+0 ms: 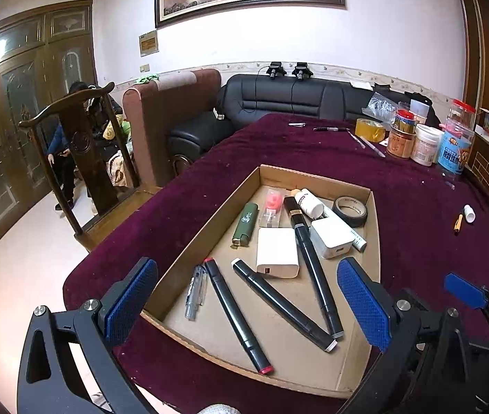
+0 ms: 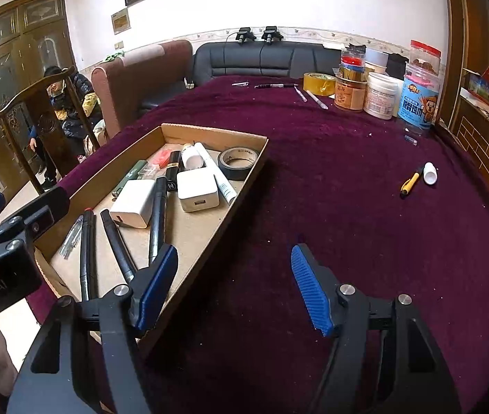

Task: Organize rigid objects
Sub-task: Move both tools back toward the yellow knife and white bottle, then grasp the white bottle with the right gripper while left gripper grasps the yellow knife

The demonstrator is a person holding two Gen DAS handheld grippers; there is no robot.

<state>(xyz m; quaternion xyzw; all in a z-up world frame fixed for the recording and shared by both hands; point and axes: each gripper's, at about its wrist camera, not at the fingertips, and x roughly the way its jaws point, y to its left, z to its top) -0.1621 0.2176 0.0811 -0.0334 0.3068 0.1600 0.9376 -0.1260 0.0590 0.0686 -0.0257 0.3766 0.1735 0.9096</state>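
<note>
Tablecloth [image 1: 417,172]: box [image 1: 375,241] between left gripper [image 1: 248,296]

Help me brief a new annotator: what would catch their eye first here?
Probably the shallow cardboard box on the purple tablecloth, packed with black markers, two white chargers and a roll of black tape. Next, the yellow pen and small white bottle lying loose to the box's right. Both the left gripper and right gripper are open and empty.

Maroon tablecloth [image 2: 348,189]; brown cardboard tray [image 1: 375,241]; black markers [image 1: 279,302]; white chargers [image 1: 277,253].
</note>
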